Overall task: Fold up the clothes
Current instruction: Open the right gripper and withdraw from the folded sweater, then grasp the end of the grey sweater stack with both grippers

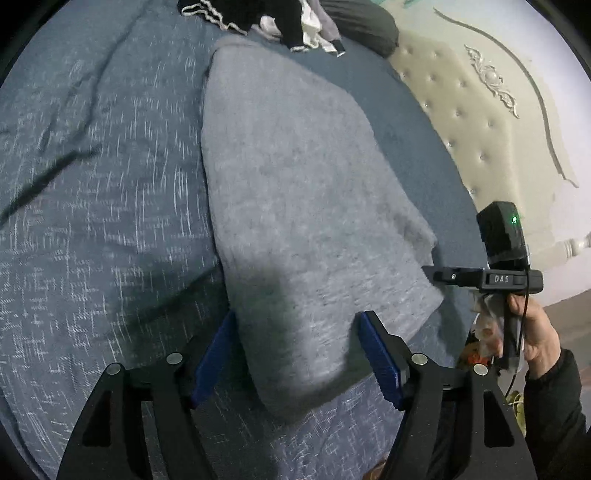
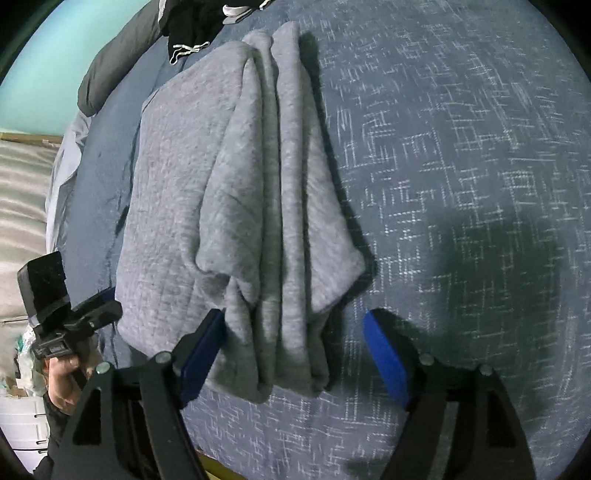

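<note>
A grey sweater (image 1: pixel 295 177) lies folded into a long strip on the blue patterned bedcover (image 1: pixel 92 206). My left gripper (image 1: pixel 297 318) stands open over its near end, one blue pad on each side of the cloth, neither squeezing it. In the right wrist view the same sweater (image 2: pixel 229 177) shows several lengthwise folds. My right gripper (image 2: pixel 293 318) is open around its near end; the left pad touches the cloth edge and the right pad stands clear of it. A hand (image 1: pixel 535 332) holds the right gripper beside the sweater.
A heap of black and white clothes (image 1: pixel 266 18) and a dark pillow (image 1: pixel 365 26) lie at the far end of the bed. A cream tufted headboard (image 1: pixel 480 110) runs along the right. White drawers (image 2: pixel 22 424) stand beyond the bed edge.
</note>
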Available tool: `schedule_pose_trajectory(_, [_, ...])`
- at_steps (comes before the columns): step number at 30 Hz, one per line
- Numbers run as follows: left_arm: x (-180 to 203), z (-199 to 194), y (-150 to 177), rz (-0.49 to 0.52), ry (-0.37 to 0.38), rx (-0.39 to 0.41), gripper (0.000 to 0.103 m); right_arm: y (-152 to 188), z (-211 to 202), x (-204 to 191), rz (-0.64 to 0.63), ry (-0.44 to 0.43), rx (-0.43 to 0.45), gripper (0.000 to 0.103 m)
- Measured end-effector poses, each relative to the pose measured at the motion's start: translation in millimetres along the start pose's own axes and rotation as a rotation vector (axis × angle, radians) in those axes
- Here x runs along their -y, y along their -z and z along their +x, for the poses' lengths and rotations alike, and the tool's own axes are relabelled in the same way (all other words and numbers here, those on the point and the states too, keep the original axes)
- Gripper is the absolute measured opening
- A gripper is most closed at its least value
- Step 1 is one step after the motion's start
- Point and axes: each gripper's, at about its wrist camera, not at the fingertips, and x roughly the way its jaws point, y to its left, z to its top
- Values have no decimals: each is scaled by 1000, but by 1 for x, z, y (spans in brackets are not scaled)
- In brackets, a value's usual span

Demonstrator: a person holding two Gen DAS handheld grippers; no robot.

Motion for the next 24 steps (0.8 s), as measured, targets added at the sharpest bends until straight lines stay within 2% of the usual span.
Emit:
schedule_pose_trajectory(7, [-5, 10, -4, -39, 22, -1, 74, 1, 5, -4, -23, -54, -10, 78])
schedule_pose_trajectory(12, [-6, 17, -7, -63, 38, 1, 74, -3, 7, 1, -3, -106, 17, 78])
schedule_pose_trajectory(13, [-7, 19, -7, -66, 41, 2, 74, -3, 7, -1, -6, -112, 22, 76])
schedule_pose_trajectory(15, [-6, 18, -6, -63, 41, 3, 74, -3, 8, -6, -32, -120, 25, 65])
schedule_pose_trajectory(17, [-2, 15, -3, -51, 40, 8, 72, -1, 8, -13, -71, -133, 24, 47])
schedule_pose_trajectory(19, [0, 11, -1, -46, 47, 14, 71, -1, 6, -14, -87, -140, 25, 41])
schedule_pose_trajectory(22, [-6, 11, 1, -57, 62, 9, 71, -3, 8, -11, -77, -147, 19, 41])
schedule_pose_trajectory(24, [-11, 17, -3, -79, 74, -2, 72, -7, 14, -11, -61, -147, 10, 44])
